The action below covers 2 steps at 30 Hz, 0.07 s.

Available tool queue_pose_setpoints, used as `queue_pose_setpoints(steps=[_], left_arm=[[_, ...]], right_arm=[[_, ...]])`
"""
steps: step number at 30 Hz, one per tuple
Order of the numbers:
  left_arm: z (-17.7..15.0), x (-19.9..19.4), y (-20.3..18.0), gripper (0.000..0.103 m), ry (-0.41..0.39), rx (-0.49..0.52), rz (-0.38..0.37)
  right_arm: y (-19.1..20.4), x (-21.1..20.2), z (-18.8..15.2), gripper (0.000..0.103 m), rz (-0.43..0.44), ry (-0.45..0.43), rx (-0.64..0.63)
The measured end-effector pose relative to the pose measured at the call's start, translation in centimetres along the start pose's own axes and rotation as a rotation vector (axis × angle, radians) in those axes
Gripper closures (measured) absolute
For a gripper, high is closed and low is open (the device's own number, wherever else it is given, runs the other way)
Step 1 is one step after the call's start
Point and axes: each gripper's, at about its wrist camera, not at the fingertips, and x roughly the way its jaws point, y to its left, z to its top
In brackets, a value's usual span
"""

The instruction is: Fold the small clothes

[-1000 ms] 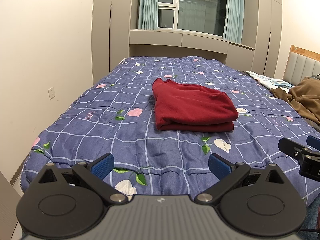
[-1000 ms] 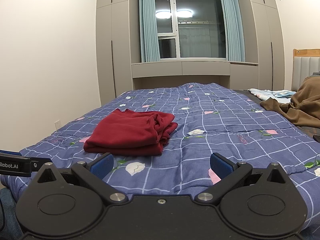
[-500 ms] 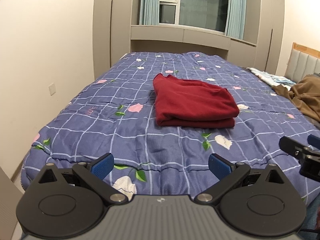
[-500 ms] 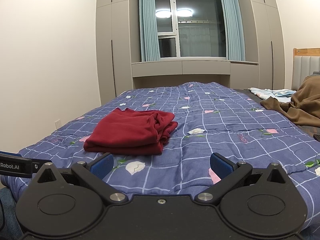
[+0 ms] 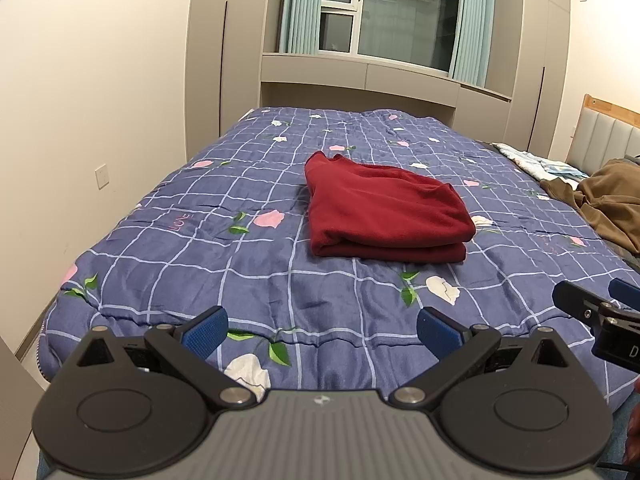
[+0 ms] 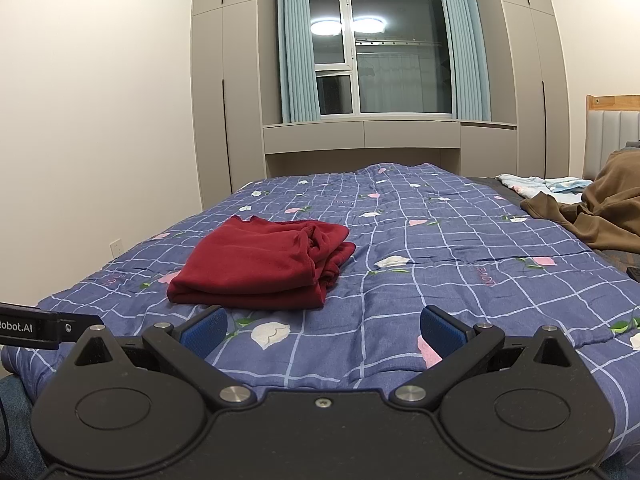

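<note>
A dark red garment (image 5: 384, 212) lies folded in a flat stack on the blue checked floral quilt (image 5: 248, 256); the right wrist view shows the garment (image 6: 264, 268) left of centre. My left gripper (image 5: 322, 334) hangs open over the near edge of the bed, well short of the garment, with nothing between its blue pads. My right gripper (image 6: 324, 330) is also open and holds nothing, a little in front of the stack's near edge. Each gripper's tip shows at the border of the other's view.
A brown garment (image 6: 592, 216) and a light blue cloth (image 6: 544, 184) lie at the right by the headboard (image 5: 608, 136). Grey cupboards (image 6: 228, 92) and a curtained window (image 6: 384, 52) stand beyond the bed. A wall (image 5: 80, 120) runs close along the left side.
The left wrist view dipped and then tilted back up a little, and the garment now looks slightly nearer. Right gripper barely moved. Both stay open.
</note>
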Motion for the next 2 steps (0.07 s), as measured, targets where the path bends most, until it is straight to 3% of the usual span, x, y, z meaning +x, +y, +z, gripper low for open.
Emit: queue_pose_setpoints(steps=[2], left_arm=[[0.02, 0.01, 0.00, 0.001, 0.002, 0.000, 0.003]], right_arm=[[0.04, 0.05, 0.01, 0.001, 0.000, 0.000, 0.001]])
